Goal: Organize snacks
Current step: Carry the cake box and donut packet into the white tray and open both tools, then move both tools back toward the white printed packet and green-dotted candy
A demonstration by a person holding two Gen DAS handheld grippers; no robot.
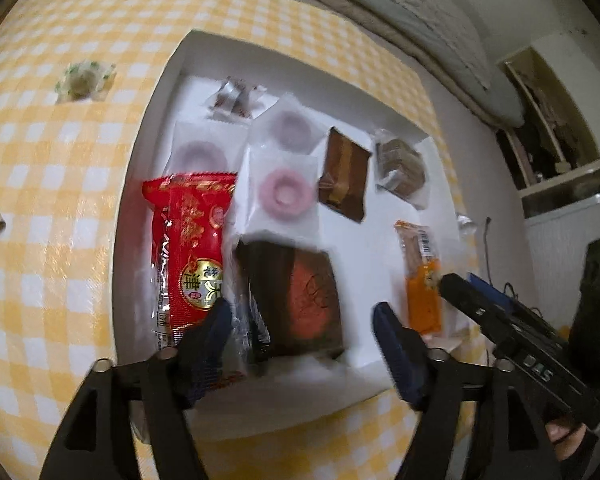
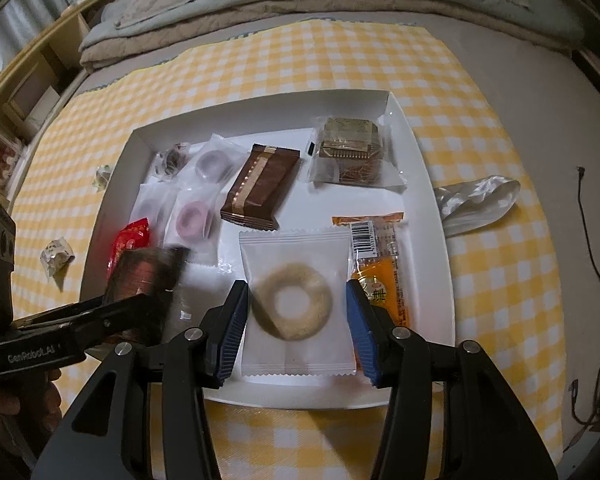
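A white tray on a yellow checked cloth holds several wrapped snacks. My right gripper points down at a clear packet with a beige ring cookie. The packet lies flat on the tray floor between the blue pads, which stand at its side edges without squeezing it. My left gripper hovers open over the tray's near left part. Below it is a dark packet with a red round print, blurred, and the right pad stands clear of it. A red packet lies just left of the dark one.
Also in the tray are pink ring cookies, a brown striped packet, a wrapped brown cake and an orange packet. Small wrapped candies lie on the cloth to the left, a crumpled white wrapper to the right. Bedding runs behind.
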